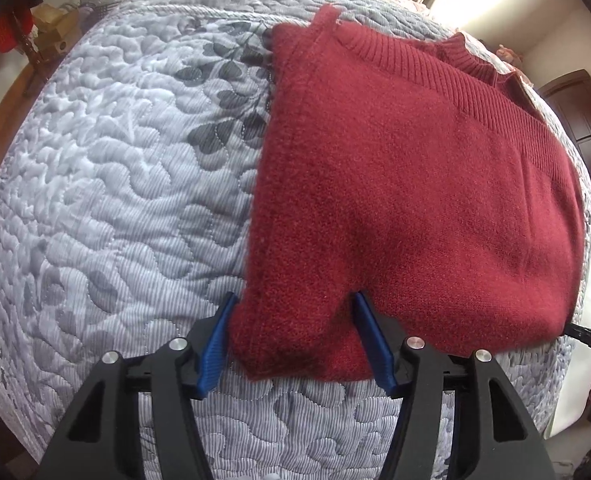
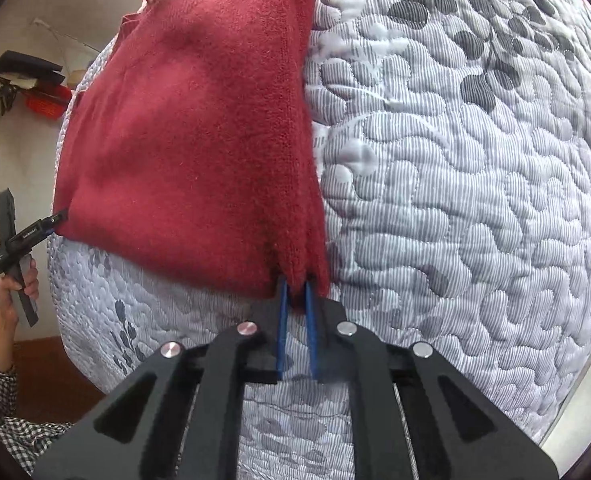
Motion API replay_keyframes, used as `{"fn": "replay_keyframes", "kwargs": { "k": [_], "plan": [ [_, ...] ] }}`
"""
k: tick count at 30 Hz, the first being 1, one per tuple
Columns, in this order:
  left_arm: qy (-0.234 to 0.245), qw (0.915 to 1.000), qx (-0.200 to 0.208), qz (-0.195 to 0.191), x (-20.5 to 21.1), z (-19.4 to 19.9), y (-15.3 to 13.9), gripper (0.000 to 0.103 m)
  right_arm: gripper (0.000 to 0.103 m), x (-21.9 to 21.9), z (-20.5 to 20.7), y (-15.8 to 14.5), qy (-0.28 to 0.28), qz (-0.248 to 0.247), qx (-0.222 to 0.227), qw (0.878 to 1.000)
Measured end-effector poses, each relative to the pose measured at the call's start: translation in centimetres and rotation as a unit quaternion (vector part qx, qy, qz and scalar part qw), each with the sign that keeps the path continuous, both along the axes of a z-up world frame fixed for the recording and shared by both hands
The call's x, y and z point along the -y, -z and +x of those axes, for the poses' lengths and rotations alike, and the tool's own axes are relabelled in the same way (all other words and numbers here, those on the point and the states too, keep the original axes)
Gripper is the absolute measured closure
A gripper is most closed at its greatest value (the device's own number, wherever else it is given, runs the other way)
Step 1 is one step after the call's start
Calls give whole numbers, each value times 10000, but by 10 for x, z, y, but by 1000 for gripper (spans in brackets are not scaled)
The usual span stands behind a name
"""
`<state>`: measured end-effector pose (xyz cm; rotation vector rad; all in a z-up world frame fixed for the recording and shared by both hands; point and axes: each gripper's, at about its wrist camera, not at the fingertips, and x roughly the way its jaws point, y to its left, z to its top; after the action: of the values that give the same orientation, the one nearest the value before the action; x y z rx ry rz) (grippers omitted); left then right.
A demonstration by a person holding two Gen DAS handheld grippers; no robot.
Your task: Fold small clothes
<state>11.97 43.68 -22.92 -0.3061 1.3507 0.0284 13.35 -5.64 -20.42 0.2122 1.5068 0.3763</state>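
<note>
**Sweater held by its near corners on the bed**

Grippers are sitting nearest, at the near edge of the quilt point(image 1: 107, 184). The left gripper point(image 1: 293, 336) is standing wide, its blue fingers point(image 1: 213, 350) flanking the near left corner of the red sweater point(image 1: 395, 184) without pressing it, so it looks released. The right gripper point(image 2: 296, 312) is pinching the near right corner between almost-closed fingers point(image 2: 282, 320), where several layers are bunching together. Holding both near corners probably serves to carry that hem toward the collar for the next fold.

Beyond them the sweater is lying flat across the quilt, sides apparently already turned in, its ribbed collar point(image 1: 461, 54) pointing toward the far edge.

In the right wrist view, a hand point(image 2: 17, 284) is gripping the left tool's handle; white lettering on that tool is showing but too small to read.
</note>
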Motion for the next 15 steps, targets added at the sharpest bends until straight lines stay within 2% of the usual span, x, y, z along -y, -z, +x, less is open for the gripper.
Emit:
{"fn": "replay_keyframes", "kwargs": {
  "k": [2,4,6,8,10,15],
  "plan": [
    [-116,9998,118,56,-2,2,-16,44,79,5,4,-15,107,94,146,9998],
    [-218,9985,461,174,-1,3,-40,43,65,8,10,-35,235,197,433,9986],
    [-174,9956,855,341,10,9,-63,40,56,11,22,-49,399,311,655,9966],
    [-41,9928,1151,318,26,21,-79,36,54,11,38,-56,468,388,771,9952],
    [179,9913,1295,148,46,39,-82,33,54,9,54,-52,492,337,757,9953],
    [727,9904,1157,194,100,70,-61,33,53,2,82,-30,502,210,546,9970]
  ]
}}
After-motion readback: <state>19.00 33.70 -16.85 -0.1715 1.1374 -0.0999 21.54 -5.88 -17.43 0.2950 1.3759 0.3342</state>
